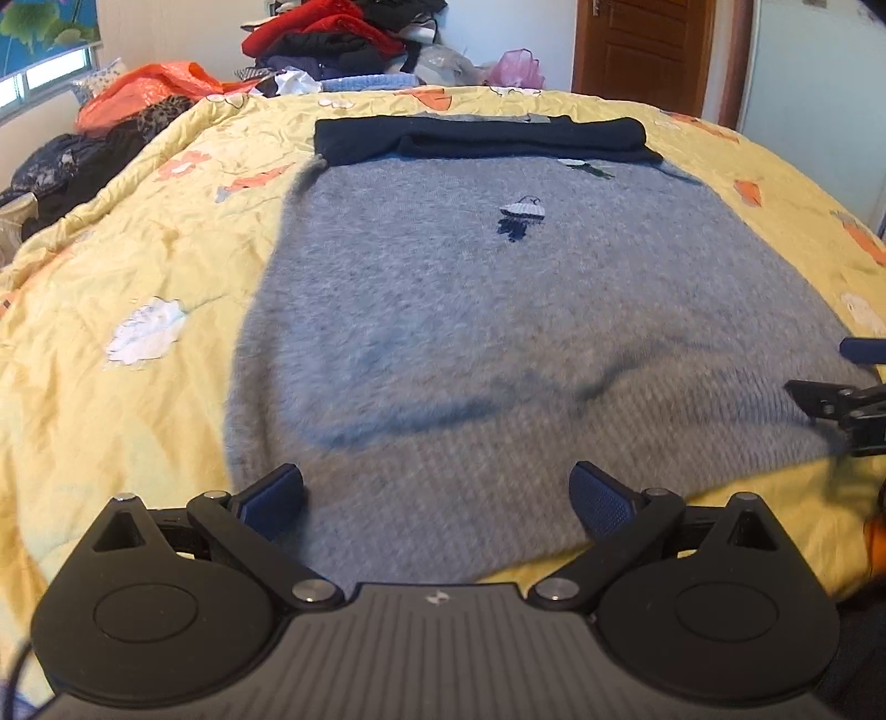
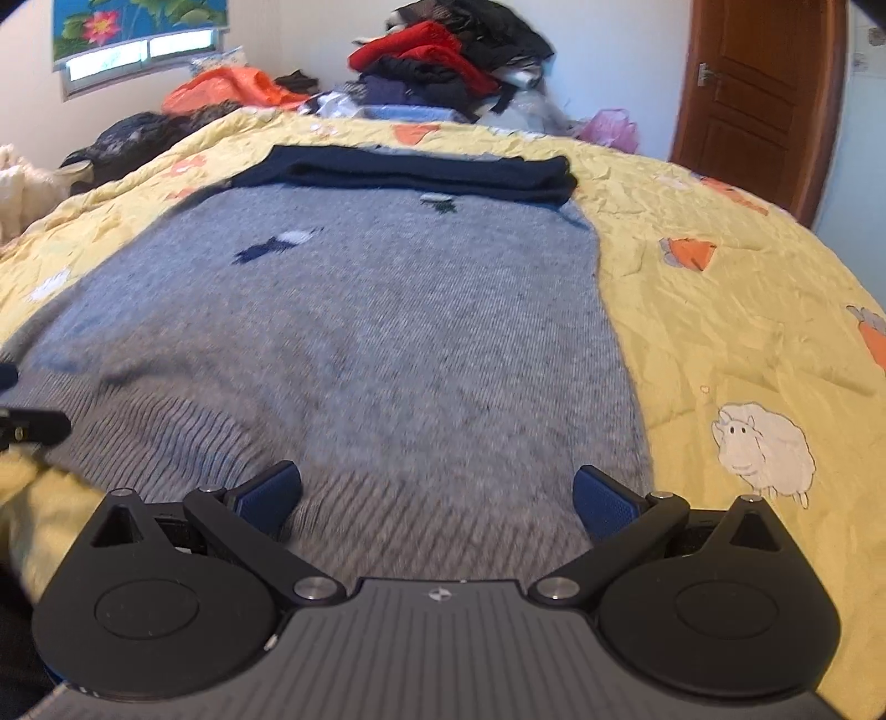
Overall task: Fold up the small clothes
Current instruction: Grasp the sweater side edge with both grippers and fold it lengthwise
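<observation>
A grey knitted sweater (image 1: pixel 470 310) lies flat on the yellow quilt, ribbed hem toward me, with its dark navy sleeves (image 1: pixel 487 138) folded across the far end. It also shows in the right wrist view (image 2: pixel 360 332), with the sleeves (image 2: pixel 421 169) at the far end. My left gripper (image 1: pixel 437 498) is open and empty over the hem's left part. My right gripper (image 2: pixel 437 498) is open and empty over the hem's right part. The right gripper's fingers (image 1: pixel 830 399) show at the right edge of the left wrist view.
The yellow quilt (image 1: pixel 111 310) with printed animals covers the bed. A heap of clothes (image 1: pixel 343 44) and an orange bag (image 1: pixel 149 83) lie beyond the far edge. A wooden door (image 2: pixel 758 94) stands at the back right.
</observation>
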The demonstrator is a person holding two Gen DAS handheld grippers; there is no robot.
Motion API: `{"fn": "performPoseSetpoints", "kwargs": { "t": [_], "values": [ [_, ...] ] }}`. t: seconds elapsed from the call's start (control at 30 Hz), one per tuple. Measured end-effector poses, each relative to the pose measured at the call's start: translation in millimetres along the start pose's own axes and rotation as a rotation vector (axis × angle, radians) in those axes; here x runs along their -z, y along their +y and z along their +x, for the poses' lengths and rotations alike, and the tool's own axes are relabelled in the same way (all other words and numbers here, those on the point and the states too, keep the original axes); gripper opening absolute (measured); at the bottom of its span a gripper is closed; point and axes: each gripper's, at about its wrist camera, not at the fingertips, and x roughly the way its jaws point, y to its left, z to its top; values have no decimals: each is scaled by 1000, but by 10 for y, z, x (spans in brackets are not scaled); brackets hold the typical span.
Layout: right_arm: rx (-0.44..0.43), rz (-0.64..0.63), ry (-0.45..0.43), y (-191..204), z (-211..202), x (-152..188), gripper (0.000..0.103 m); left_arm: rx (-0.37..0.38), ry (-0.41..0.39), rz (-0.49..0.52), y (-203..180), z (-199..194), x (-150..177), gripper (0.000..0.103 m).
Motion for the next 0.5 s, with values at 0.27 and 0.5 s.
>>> {"fn": "performPoseSetpoints", "kwargs": {
  "t": [0.27,0.5],
  "values": [
    [-132,-87,80,-183,-280,88,103,-34,44,-171,556,-114,81,103],
    [-250,370,91,-950,-352,14,102,224,34,-460,925,-76,13,103]
  ]
}}
